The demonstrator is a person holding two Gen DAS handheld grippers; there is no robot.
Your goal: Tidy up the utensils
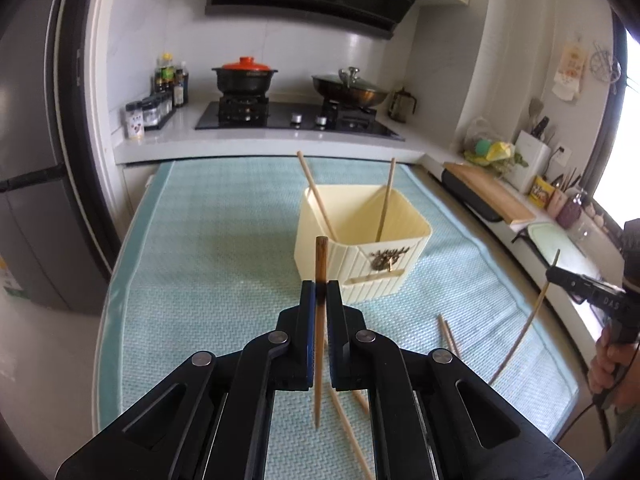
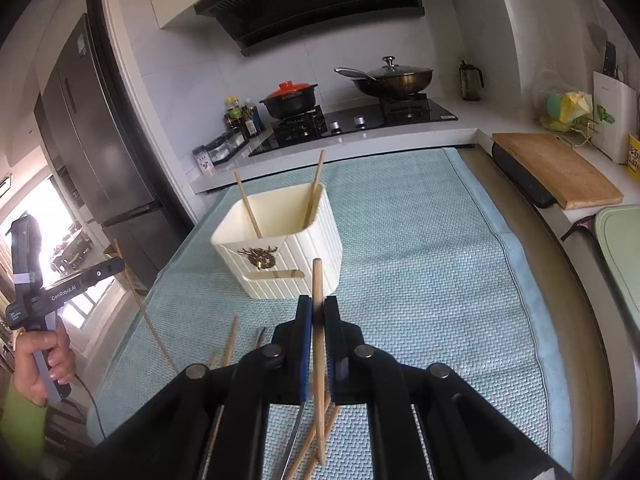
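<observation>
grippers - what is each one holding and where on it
Each holds one chopstick near its upper end: left gripper on a chopstick, right gripper on another, both hanging almost upright.

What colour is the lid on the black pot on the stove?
Orange-red lid, clearest in the left wrist view.

Two chopsticks [image 1: 320,196] stand in holder [image 1: 360,248] on mat [image 1: 208,264].

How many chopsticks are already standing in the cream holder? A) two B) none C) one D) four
A: two chopsticks lean inside the cream holder; one more is clamped in each claw, left and right.
</observation>
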